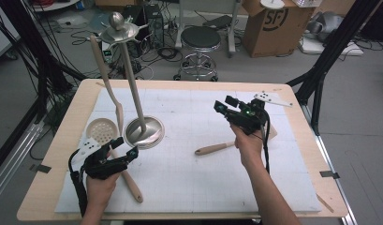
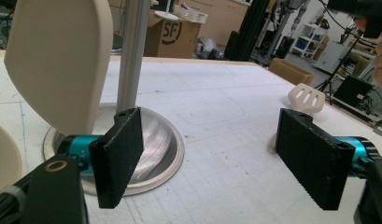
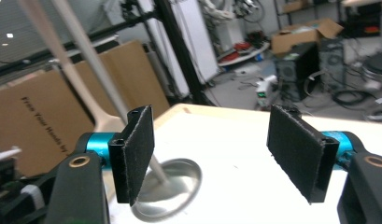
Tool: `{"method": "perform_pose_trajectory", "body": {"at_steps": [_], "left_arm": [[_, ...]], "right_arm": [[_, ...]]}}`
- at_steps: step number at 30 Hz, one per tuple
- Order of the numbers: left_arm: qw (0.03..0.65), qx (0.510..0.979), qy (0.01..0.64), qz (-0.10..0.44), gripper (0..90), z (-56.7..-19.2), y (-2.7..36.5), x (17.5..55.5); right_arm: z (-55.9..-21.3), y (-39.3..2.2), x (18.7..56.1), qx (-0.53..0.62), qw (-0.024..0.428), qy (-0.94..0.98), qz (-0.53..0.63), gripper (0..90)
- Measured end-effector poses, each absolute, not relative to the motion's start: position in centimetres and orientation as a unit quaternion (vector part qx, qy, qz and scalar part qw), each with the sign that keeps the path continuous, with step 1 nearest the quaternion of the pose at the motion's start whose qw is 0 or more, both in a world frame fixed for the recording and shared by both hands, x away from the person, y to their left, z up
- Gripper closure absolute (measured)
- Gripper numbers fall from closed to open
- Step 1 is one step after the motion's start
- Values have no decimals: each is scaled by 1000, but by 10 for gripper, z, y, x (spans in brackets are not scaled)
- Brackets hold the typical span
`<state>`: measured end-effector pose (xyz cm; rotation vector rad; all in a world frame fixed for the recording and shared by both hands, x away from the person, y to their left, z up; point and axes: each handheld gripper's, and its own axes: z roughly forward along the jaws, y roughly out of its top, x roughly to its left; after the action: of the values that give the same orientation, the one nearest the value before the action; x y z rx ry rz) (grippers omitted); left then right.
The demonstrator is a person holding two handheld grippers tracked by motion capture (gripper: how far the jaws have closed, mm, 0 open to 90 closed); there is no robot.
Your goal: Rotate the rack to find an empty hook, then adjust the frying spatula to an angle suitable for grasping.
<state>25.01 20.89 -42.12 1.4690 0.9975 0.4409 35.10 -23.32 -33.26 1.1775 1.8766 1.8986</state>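
Looks like utensils going onto the metal stand [image 1: 143, 132]: one beige spatula [image 1: 106, 77] already hangs from the top disc, its blade down near the base. Left to hang, by my read: the slotted turner [image 1: 216, 148] lying mid-table, the skimmer with the round perforated head [image 1: 101, 131] at near left, and a wooden-handled piece [image 1: 133, 185] under the left hand. So roughly one done, several to go.

Right gripper [image 1: 225, 106]: held up over the right half of the mat, above the turner and apart from it. Jaws spread wide, nothing between the pads [image 3: 137, 156] in the right gripper view; the stand's base shows beyond them. Released, empty.

Left gripper [image 1: 126, 146]: low at near left, just beside the stand's base and the skimmer. In the left gripper view the pads [image 2: 118, 156] stand wide apart, gripping nothing; the hung spatula's blade [image 2: 62, 60] sits just behind the left pad, and the turner's slotted head [image 2: 307, 97] lies far right. Whether that pad touches the blade I can't tell.
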Motion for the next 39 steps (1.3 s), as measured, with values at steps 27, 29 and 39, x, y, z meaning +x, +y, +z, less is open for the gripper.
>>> {"method": "perform_pose_trajectory", "body": {"at_steps": [27, 29, 39], "left_arm": [[607, 640, 431, 190, 243, -421, 206, 251], [607, 640, 431, 190, 243, -421, 206, 251], [607, 641, 431, 187, 243, -421, 205, 251]], "right_arm": [[-415, -289, 390, 534, 5, 683, 498, 898], [-423, -290, 393, 548, -12, 687, 476, 898], [-447, -283, 400, 579, -28, 718, 385, 898]]}}
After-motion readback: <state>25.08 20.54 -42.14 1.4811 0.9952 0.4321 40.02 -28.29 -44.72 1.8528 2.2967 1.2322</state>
